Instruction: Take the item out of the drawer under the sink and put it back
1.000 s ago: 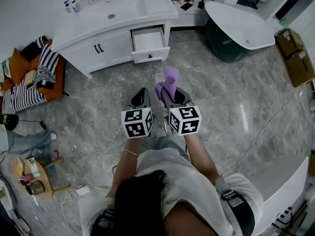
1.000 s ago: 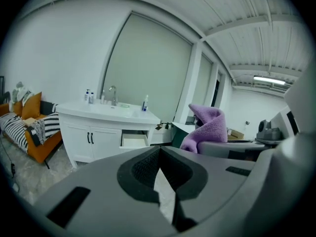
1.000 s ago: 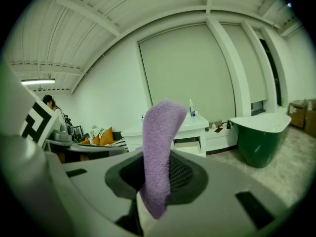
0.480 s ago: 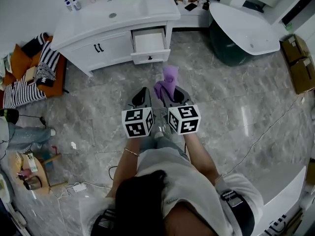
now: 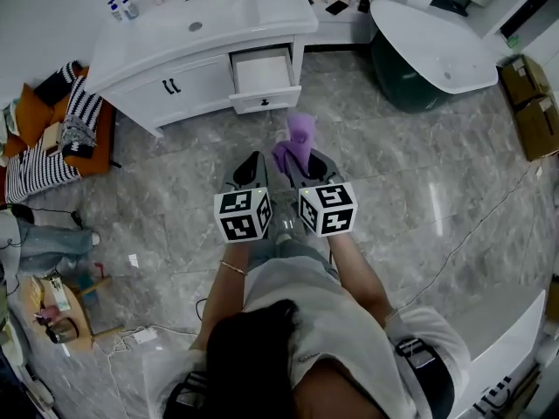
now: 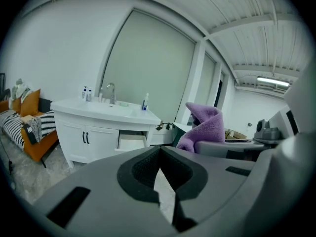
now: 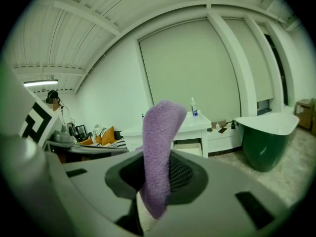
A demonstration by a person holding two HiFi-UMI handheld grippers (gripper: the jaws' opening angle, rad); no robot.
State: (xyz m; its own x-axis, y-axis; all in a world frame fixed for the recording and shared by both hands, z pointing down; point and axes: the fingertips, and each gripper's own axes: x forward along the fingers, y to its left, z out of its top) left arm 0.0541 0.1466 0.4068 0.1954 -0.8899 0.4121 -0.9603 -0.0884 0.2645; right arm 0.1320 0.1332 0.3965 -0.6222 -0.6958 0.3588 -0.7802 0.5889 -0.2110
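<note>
One purple cloth (image 7: 160,132), pinched only at its lower end.
The fingers (image 7: 183,174) of the right gripper (image 7: 158,157) press on it, its top loose above them; the fingers of the left gripper (image 6: 159,152) are together on nothing. The open drawer (image 5: 262,72) under the sink counter (image 5: 148,46), upper middle of the head view, is well apart. I think the floppy top may catch the drawer front, or the cloth may slip out.

Both forearms reach out ahead of the body, side by side, with the two grippers level and just beside each other, pointing forward and a little down. The left gripper (image 5: 251,161) has its jaws together at the tips, with nothing between them. The right gripper (image 5: 307,166) is clamped on a purple towel (image 5: 298,140), which stands up out of the pads.
</note>
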